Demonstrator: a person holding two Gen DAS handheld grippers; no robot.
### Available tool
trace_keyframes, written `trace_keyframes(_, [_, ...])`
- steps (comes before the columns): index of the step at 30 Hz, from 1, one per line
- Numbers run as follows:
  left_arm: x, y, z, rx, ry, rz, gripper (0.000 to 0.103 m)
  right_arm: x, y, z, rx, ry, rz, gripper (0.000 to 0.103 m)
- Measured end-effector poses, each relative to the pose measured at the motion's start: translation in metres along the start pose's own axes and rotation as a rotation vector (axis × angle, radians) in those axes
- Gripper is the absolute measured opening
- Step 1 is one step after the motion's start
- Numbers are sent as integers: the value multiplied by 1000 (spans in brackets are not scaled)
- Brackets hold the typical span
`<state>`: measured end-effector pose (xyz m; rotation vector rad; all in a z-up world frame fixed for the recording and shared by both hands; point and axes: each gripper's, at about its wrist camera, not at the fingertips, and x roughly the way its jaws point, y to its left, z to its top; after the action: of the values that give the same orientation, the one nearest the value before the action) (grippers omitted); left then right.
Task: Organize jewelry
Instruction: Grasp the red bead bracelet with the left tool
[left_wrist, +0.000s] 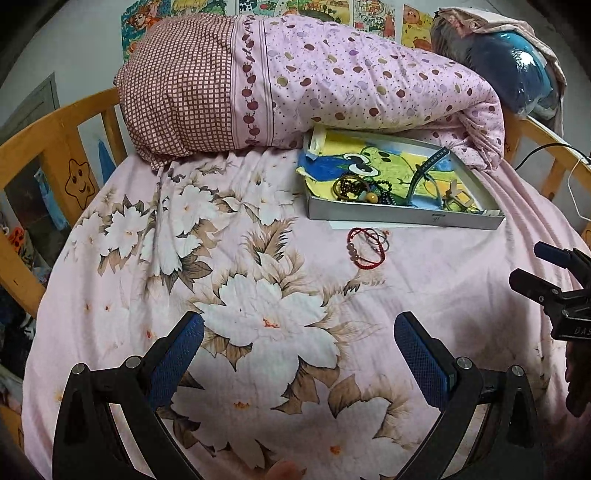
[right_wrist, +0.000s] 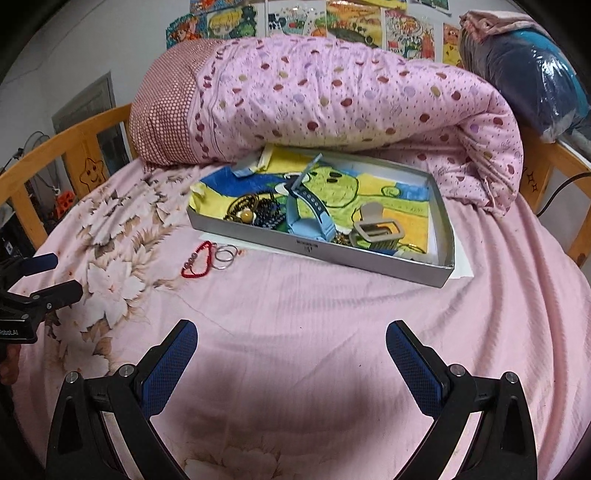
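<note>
Both tools released, empty; red bracelet (right_wrist: 197, 260) touching rings (right_wrist: 226, 255), centre-left: grabbing either may snag, drag other.

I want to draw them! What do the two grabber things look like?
Both look alike: the left gripper and right gripper have black frames with silver round bolts, and two fingers padded in bumpy dark blue. White lettering marks the bodies. No sleeves or cables on them show.

Both wrist views look down the bed (left_wrist: 424, 280) — sharing the tray (right_wrist: 332, 254).
</note>
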<state>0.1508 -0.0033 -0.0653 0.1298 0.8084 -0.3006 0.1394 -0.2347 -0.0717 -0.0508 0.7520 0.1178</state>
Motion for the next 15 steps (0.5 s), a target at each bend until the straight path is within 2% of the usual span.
trace_keyframes(8, [17, 9, 4, -53, 10, -35, 101, 18, -14, -3, 27, 40, 9, 103])
trace_keyframes(15, [36, 14, 15, -99, 28, -102, 101, 31, -23, -5, 32, 34, 89, 103])
